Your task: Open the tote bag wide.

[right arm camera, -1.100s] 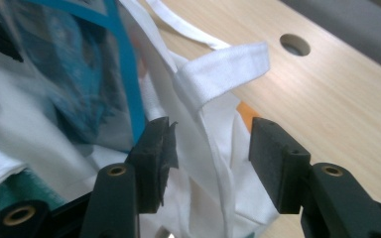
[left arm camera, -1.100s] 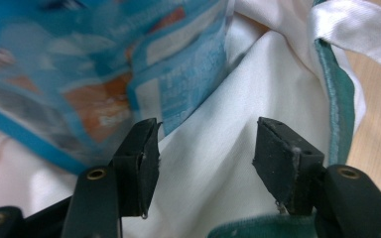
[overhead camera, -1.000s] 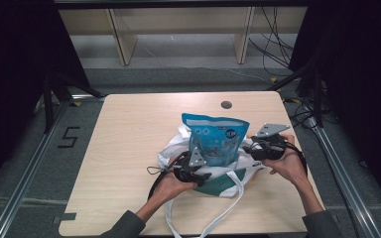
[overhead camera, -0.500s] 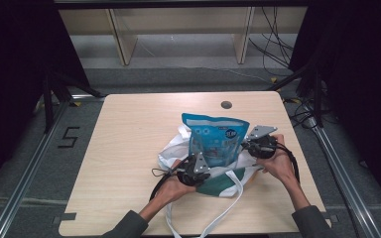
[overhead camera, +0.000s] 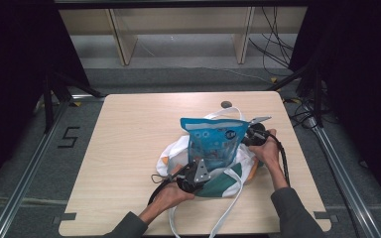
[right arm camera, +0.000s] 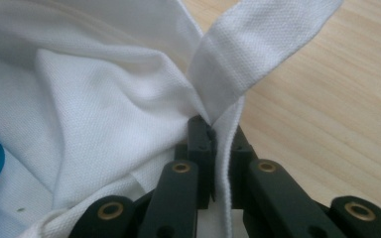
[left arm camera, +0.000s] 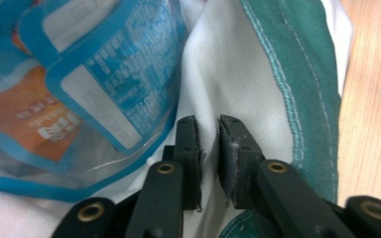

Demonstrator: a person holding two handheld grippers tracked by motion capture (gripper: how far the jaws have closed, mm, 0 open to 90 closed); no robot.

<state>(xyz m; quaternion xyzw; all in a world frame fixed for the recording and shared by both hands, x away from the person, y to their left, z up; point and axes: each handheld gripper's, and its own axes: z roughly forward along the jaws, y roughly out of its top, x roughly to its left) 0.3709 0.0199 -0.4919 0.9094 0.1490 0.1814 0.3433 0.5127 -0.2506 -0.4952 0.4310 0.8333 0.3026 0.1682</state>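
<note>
A white and green cloth bag (overhead camera: 219,186) lies on the table with a blue snack pouch (overhead camera: 213,139) standing in its mouth. My left gripper (overhead camera: 202,164) is at the bag's near left side. In the left gripper view its jaws have just been closing, and the gripper (left arm camera: 208,121) pinches a fold of white cloth (left arm camera: 238,64) beside the pouch (left arm camera: 104,74). My right gripper (overhead camera: 246,141) is at the bag's right side. It (right arm camera: 221,126) is shut on the white rim (right arm camera: 104,99) where a handle strap (right arm camera: 258,44) joins it.
The wooden table (overhead camera: 129,148) has a small dark round spot (overhead camera: 225,104) near its far edge. Long white straps (overhead camera: 228,213) trail over the near edge. Cables (overhead camera: 283,163) run from the right hand towards the table's right side.
The right hand has come down and left to the bag's rim and its jaws have shut there. The left jaws have closed on the cloth; that hand has stayed in place.
</note>
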